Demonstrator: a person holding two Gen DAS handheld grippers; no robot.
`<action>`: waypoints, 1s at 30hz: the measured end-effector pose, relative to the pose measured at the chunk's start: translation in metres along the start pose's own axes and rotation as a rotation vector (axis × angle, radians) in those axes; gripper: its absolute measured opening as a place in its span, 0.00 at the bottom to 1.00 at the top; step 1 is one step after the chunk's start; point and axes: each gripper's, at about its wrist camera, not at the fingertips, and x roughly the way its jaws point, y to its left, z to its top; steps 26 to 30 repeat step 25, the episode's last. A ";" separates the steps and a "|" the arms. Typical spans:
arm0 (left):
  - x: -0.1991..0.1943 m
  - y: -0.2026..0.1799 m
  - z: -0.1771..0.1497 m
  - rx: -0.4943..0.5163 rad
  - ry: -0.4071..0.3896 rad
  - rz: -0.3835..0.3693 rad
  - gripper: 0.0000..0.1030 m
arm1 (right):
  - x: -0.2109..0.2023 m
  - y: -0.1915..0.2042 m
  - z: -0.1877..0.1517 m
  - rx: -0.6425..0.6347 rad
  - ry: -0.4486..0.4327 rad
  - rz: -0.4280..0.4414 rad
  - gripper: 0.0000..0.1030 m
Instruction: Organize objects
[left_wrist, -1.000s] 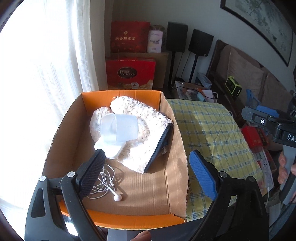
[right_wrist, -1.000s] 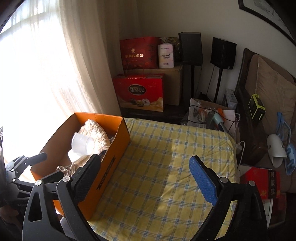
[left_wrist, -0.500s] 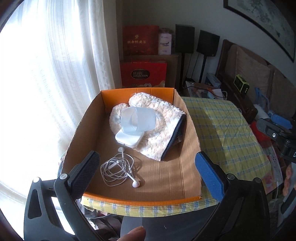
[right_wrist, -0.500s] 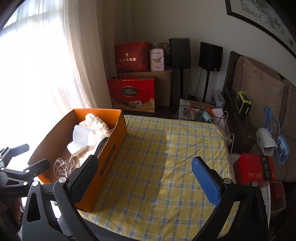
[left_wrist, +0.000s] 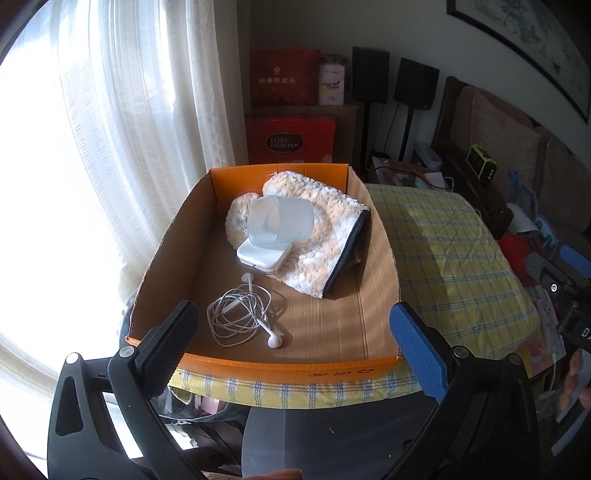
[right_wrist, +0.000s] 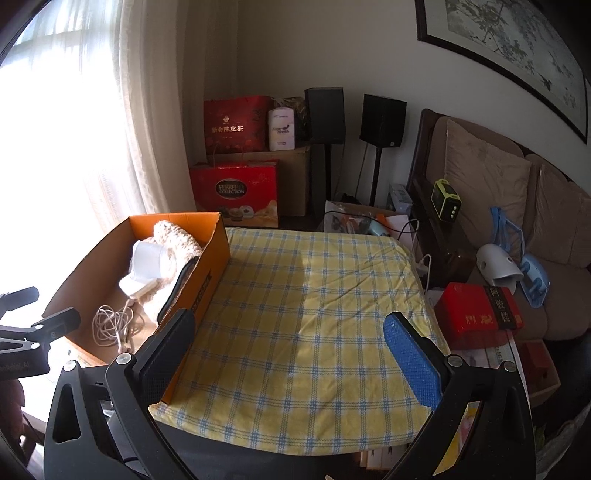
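Observation:
An orange cardboard box (left_wrist: 280, 365) sits on the left part of a table with a yellow checked cloth (left_wrist: 450, 258). In it lie a fluffy cream knitted pouch (left_wrist: 325, 236), a frosted plastic cup (left_wrist: 277, 221) on its side, a white case (left_wrist: 262, 254) and coiled white earphones (left_wrist: 240, 314). My left gripper (left_wrist: 295, 336) is open and empty, in front of the box's near wall. My right gripper (right_wrist: 288, 347) is open and empty above the cloth (right_wrist: 314, 314), right of the box (right_wrist: 207, 266).
White curtains (left_wrist: 129, 129) and a bright window lie left of the box. Red gift boxes (right_wrist: 236, 192), two black speakers (right_wrist: 382, 114) and a sofa with cushions (right_wrist: 487, 177) stand behind and right of the table. A red box (right_wrist: 480, 310) sits beside the table's right edge.
Both grippers have pulled back and up from the table. The left gripper, which was over the box, is now in front of its near wall. Nothing in the box moved.

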 end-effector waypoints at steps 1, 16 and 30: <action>0.000 0.000 0.000 -0.002 0.002 -0.002 1.00 | -0.002 0.000 -0.002 -0.001 -0.001 -0.006 1.00; -0.004 -0.003 -0.002 -0.003 -0.007 -0.011 1.00 | -0.011 -0.001 -0.009 0.010 -0.009 -0.030 1.00; 0.000 -0.002 -0.002 -0.005 0.002 -0.004 1.00 | -0.011 0.000 -0.007 0.006 -0.013 -0.038 1.00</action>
